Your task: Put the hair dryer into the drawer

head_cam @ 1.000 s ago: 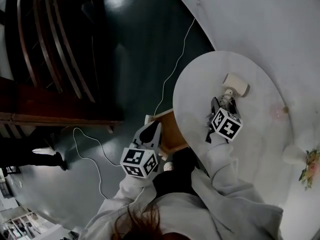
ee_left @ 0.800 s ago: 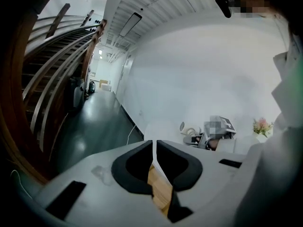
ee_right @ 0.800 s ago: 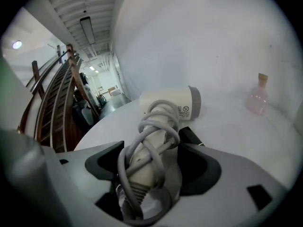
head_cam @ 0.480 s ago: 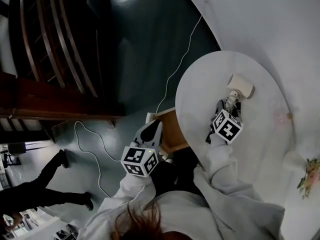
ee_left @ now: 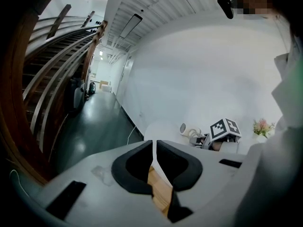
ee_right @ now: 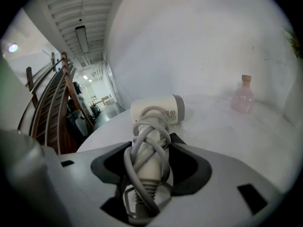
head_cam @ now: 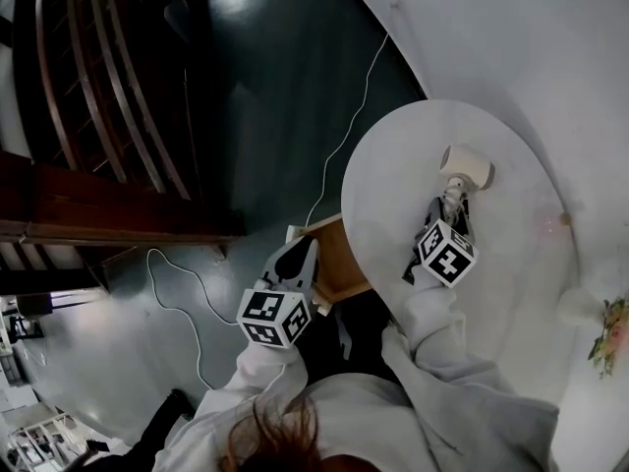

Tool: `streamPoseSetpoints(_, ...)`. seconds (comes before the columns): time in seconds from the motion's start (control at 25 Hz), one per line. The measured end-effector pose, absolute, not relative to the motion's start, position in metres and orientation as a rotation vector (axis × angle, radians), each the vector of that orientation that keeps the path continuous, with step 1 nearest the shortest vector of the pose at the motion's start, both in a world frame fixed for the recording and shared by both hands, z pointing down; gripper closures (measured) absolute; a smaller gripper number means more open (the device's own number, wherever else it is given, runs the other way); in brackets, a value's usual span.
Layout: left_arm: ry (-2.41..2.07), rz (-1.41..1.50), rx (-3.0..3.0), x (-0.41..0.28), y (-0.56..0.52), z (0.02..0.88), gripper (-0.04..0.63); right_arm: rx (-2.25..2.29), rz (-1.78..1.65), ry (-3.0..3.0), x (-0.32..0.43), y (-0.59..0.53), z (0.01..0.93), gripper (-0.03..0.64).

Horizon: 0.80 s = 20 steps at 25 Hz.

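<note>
**A:** Where is the hair dryer (head_cam: 465, 169)?

**B:** It lies on its side on the round white table (head_cam: 511, 273), not in the drawer. Its pale barrel points across the tabletop. Its handle, wrapped in its own grey cord, runs back towards the person.

**A:** Is anything holding it?

**B:** Yes. The right gripper (head_cam: 447, 207) has just been closing its jaws. In the right gripper view the dark pads sit against both sides of the cord-wrapped handle, grasping it. The dryer is resting on the table.

**A:** And the other tongs?

**B:** The left gripper (head_cam: 299, 256) is clenched, with only a thin slit between its jaws. It hangs off the table's edge, at the outer end of the wooden drawer (head_cam: 339, 256). The drawer juts out open from under the tabletop, and its wood shows through the slit.

**A:** What else is around?

**B:** A small pink bottle (ee_right: 244, 95) stands on the table, well apart from the dryer. A white cable (head_cam: 346, 131) trails over the dark floor (head_cam: 265, 116). A dark wooden staircase (head_cam: 88, 96) rises on the left
</note>
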<state>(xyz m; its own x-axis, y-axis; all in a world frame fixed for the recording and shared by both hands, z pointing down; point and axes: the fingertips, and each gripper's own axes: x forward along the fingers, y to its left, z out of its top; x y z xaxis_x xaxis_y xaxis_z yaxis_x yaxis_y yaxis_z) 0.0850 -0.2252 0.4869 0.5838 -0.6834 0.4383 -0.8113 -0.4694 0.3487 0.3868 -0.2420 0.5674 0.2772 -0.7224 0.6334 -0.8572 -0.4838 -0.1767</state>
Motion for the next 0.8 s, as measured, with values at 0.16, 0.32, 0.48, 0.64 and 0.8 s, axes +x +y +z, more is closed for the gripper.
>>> streamPoseSetpoints(0.16,-1.175,0.308,2.302,0.081,-0.228,0.484,0.561,2.389,1.025,-1.492,0.386,-0.239,0.560,0.322)
streamPoseSetpoints(0.32,-1.134,0.296,2.327,0.075,-0.234,0.480,0.561,2.416,0.968,-1.502,0.381,-0.239,0.542,0.324)
streamPoseSetpoints(0.48,-1.092,0.279,2.363,0.064,-0.242,0.473,0.561,2.452,0.944,-1.496,0.370,-0.237,0.528,0.324)
streamPoseSetpoints(0.64,-1.069,0.274,2.401,0.043,-0.249,0.465,0.561,2.484,0.942,-1.479,0.349,-0.228,0.520,0.331)
streamPoseSetpoints(0.8,-1.014,0.268,2.441,0.027,-0.253,0.459,0.561,2.507,0.949,-1.443,0.327,-0.216,0.515,0.333)
